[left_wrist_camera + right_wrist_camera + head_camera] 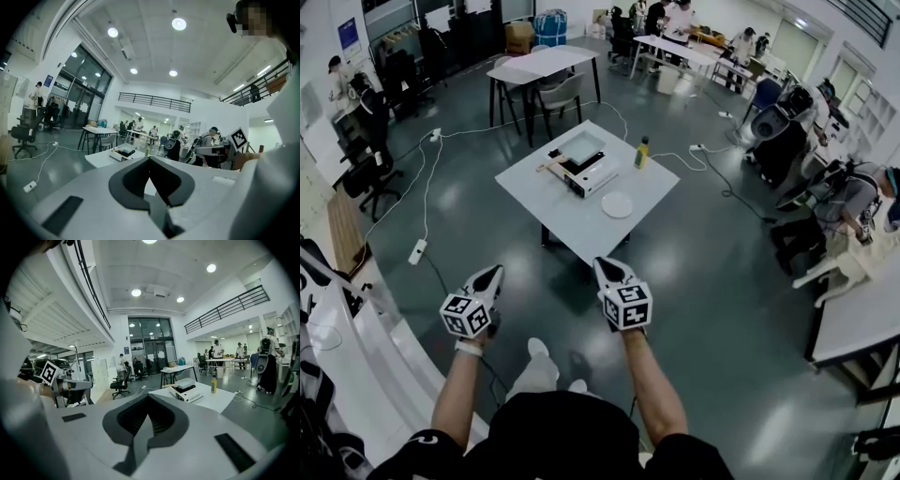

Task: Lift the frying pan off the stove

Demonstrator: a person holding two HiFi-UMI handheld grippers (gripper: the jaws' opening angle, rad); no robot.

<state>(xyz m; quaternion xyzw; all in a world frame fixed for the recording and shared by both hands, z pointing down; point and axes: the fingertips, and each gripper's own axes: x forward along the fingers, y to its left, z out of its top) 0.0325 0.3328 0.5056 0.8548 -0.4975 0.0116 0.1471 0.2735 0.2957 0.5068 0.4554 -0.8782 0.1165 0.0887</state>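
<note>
The square frying pan (582, 148) with a wooden handle sits on a white portable stove (592, 173), on the white table (572, 211) in the middle of the room. The pan (184, 383) also appears in the right gripper view, and the stove (123, 152) in the left gripper view. My left gripper (494, 271) and right gripper (603, 263) are both held out in front of me over the floor, well short of the table. Both are shut with nothing between their jaws. Shut jaw tips fill the left gripper (150, 160) view and the right gripper (149, 396) view.
A yellow bottle (642, 152) and a white plate (617, 204) share the table. Cables and a power strip (417, 250) lie on the floor at the left. A curved white counter (356, 347) is at my left, another table (858, 323) at my right. People, chairs and tables stand further back.
</note>
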